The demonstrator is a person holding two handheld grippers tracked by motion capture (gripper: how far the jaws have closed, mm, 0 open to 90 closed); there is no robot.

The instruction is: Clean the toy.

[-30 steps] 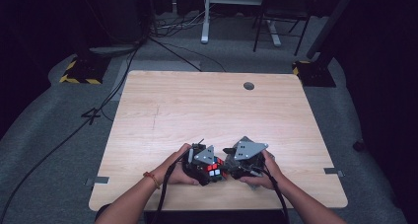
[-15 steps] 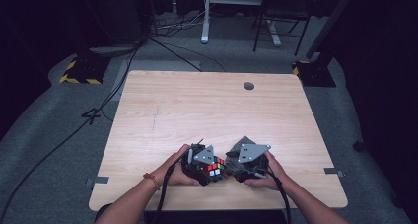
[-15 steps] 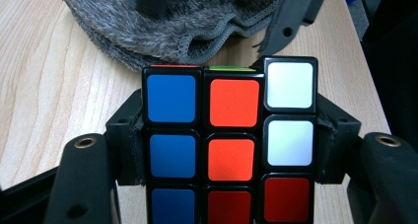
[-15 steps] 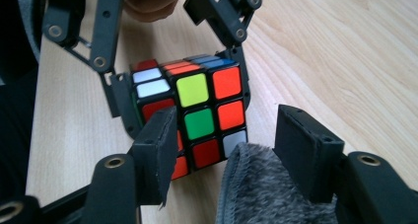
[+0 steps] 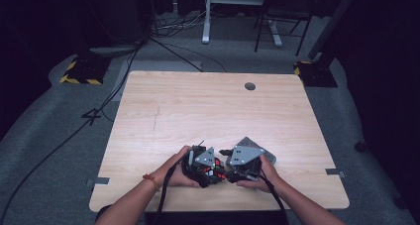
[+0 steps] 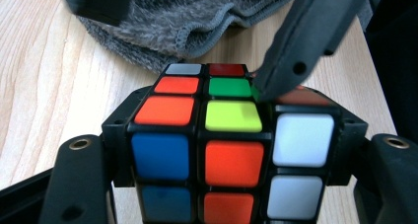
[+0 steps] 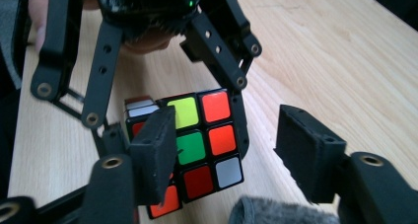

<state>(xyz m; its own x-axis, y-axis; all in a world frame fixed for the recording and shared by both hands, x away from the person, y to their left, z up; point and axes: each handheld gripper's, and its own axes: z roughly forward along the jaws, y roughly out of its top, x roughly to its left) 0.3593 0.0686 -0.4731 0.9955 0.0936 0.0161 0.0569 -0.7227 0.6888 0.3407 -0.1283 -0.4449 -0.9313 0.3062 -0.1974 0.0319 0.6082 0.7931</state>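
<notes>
- The puzzle cube is held between the jaws of the left gripper, near the front edge of the table; these jaws have just been opening a little.
- The right gripper is held beside the cube, jaws apart; one pad touches the cube.
- A grey cloth is seen just behind the cube.

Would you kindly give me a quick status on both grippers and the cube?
Left gripper shut on the Rubik's cube, fingers just easing open. Right gripper open, one finger against the cube's top. Grey cloth lies just behind.
</notes>
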